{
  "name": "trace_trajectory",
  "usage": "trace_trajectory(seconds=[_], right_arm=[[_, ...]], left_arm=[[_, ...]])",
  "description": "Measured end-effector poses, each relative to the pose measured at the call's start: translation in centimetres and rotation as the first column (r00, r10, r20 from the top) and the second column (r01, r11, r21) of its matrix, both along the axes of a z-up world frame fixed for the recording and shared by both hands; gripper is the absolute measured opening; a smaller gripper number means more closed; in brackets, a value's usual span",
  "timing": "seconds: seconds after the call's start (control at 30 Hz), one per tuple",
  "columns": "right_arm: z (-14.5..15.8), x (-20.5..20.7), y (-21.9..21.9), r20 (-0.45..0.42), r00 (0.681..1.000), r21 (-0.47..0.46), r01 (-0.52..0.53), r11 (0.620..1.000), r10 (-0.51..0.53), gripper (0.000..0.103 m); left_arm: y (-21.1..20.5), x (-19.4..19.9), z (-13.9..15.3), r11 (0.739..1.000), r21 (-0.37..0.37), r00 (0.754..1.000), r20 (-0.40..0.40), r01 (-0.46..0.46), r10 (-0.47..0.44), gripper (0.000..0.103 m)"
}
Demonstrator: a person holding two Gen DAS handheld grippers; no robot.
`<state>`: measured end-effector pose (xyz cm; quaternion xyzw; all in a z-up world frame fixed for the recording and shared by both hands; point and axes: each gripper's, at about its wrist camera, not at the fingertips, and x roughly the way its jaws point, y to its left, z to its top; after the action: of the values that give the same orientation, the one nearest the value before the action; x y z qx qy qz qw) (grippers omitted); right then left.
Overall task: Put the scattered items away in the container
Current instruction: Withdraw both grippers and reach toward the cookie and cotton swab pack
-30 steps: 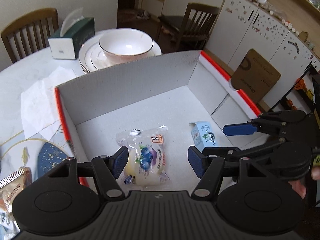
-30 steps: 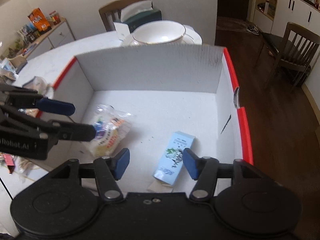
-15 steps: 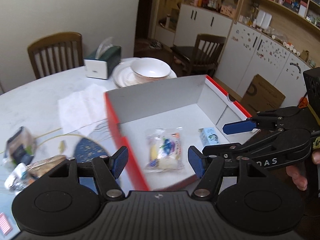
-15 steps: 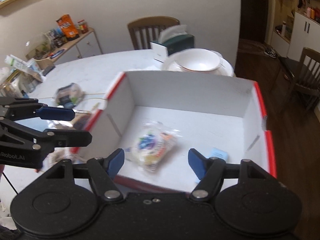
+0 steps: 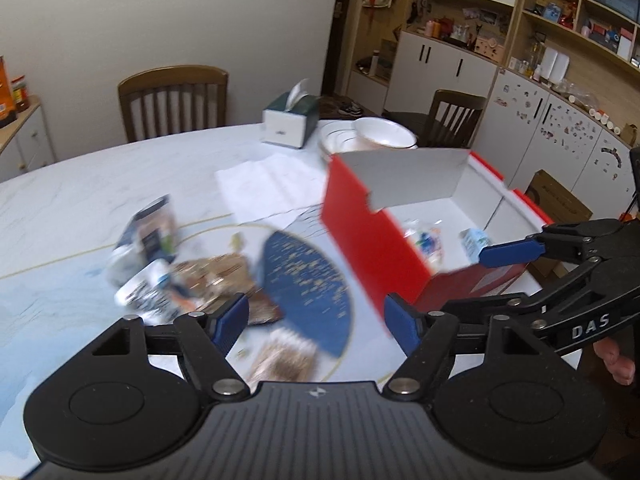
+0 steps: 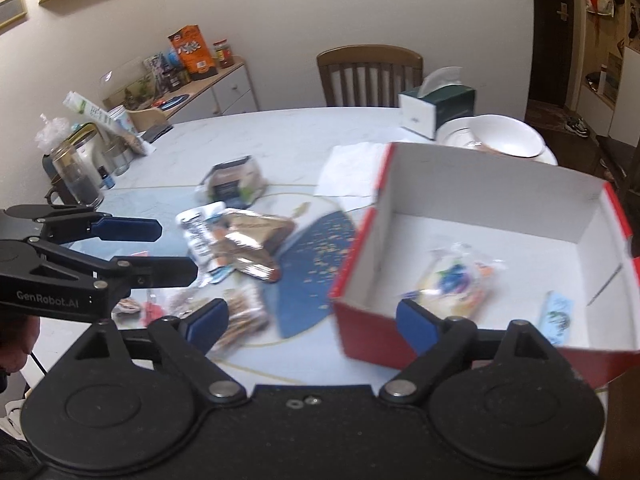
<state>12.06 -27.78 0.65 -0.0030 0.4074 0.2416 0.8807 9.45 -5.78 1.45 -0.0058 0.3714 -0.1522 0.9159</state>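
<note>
The red cardboard box with white interior point(image 6: 500, 240) sits at the right of the marble surface point(image 6: 280, 140), now holding a clear snack packet point(image 6: 456, 280) and a small pale-blue carton point(image 6: 556, 312). Both views have swung from its interior toward the foil packets point(image 6: 248, 248) scattered left of it. The left hand-held gripper point(image 5: 316, 316) and right hand-held gripper point(image 6: 312, 318), jaws just widened, are empty; judged ready for the next pickup.

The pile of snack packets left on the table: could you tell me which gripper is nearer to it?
Left. The left gripper hangs open just short of the snack packets; the right gripper, also open, sits beside the red box.
</note>
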Motion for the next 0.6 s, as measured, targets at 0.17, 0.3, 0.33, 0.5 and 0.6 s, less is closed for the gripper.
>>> trace_trajectory(seconds=[0.17, 0.3, 0.33, 0.5, 0.6], right_arm=[[-1.0, -1.0, 3.4, -0.008, 0.999, -0.023, 0.031, 0.999, -0.032, 0.097], [-2.1, -1.4, 5.6, -0.041, 0.997, -0.044, 0.062, 0.997, -0.063, 0.098], [-2.3, -1.5, 6.2, -0.045, 0.997, -0.053, 0.063, 0.997, -0.066, 0.098], [-3.5, -1.5, 9.0, -0.054, 0.993, -0.106, 0.097, 0.990, -0.103, 0.099], [-4.3, -0.9, 10.3, -0.050, 0.989, -0.129, 0.132, 0.983, -0.139, 0.099]], left_arm=[[3.8, -1.4, -1.3, 0.999, 0.029, 1.000, 0.000, -0.015, 0.015, 0.084], [6.3, -2.2, -2.3, 0.999, 0.032, 1.000, -0.006, -0.014, 0.014, 0.086], [6.9, -2.4, -2.6, 1.000, 0.029, 1.000, -0.008, -0.011, 0.012, 0.093], [9.4, -3.2, -4.0, 0.999, 0.041, 1.000, -0.018, 0.023, -0.022, 0.103], [10.7, -3.4, -5.1, 0.998, 0.058, 0.999, -0.028, 0.026, -0.025, 0.103]])
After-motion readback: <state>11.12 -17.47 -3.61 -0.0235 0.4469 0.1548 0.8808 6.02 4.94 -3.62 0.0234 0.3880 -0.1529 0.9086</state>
